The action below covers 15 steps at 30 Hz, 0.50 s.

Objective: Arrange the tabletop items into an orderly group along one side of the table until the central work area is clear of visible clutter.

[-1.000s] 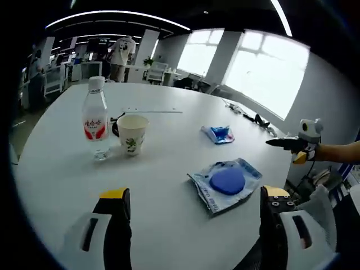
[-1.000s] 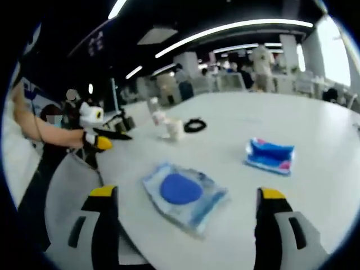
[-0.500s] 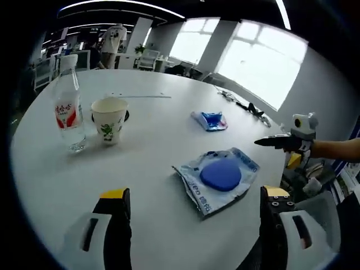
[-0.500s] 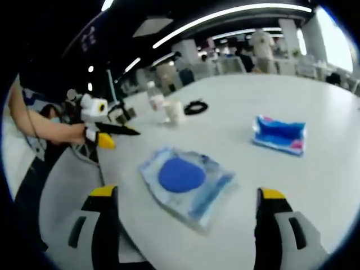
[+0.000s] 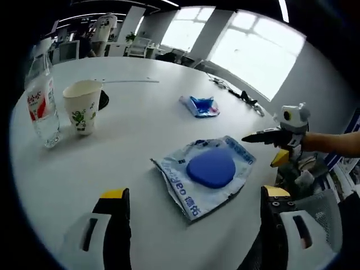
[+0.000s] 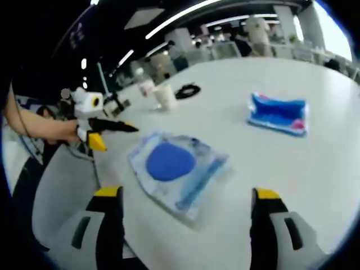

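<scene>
The left gripper (image 5: 192, 216) hovers over the near edge of the white tabletop (image 5: 129, 132), jaws spread wide and holding nothing. Just ahead of it lies a clear plastic pouch (image 5: 205, 173) with a round blue pad inside, flat and a little crumpled, blue print along its edge. The right gripper (image 6: 185, 216) hangs above the same pouch (image 6: 175, 166) from the other side, jaws likewise wide and empty. In the left gripper view the right gripper (image 5: 269, 136) reaches in at the tabletop's rim, held level. Farther off lies one small blue packet (image 5: 199, 105). To the left stand one paper cup (image 5: 82, 106) with a green leaf print and one clear water bottle (image 5: 40, 101) with a red label, close beside each other. A black cable (image 6: 187, 90) lies coiled behind the cup.
</scene>
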Motion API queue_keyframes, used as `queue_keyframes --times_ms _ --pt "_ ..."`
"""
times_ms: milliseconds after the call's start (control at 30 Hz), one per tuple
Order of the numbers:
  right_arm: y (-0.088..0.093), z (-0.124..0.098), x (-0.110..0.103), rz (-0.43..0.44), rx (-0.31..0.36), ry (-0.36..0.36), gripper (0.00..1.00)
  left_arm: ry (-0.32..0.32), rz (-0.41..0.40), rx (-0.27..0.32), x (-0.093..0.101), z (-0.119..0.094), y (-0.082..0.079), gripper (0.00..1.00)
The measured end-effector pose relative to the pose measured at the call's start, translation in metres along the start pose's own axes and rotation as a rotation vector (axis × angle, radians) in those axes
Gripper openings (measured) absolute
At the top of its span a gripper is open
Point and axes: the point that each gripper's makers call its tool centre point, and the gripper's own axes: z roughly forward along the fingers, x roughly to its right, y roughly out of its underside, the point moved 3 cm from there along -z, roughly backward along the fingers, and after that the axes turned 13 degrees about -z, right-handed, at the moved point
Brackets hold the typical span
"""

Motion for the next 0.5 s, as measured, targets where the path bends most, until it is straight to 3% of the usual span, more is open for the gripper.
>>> queue_keyframes --times_ms 500 --pt "-0.002 0.016 0.005 0.029 -0.028 0.004 0.69 0.013 -0.038 -0.050 0.005 0.021 0.006 0.91"
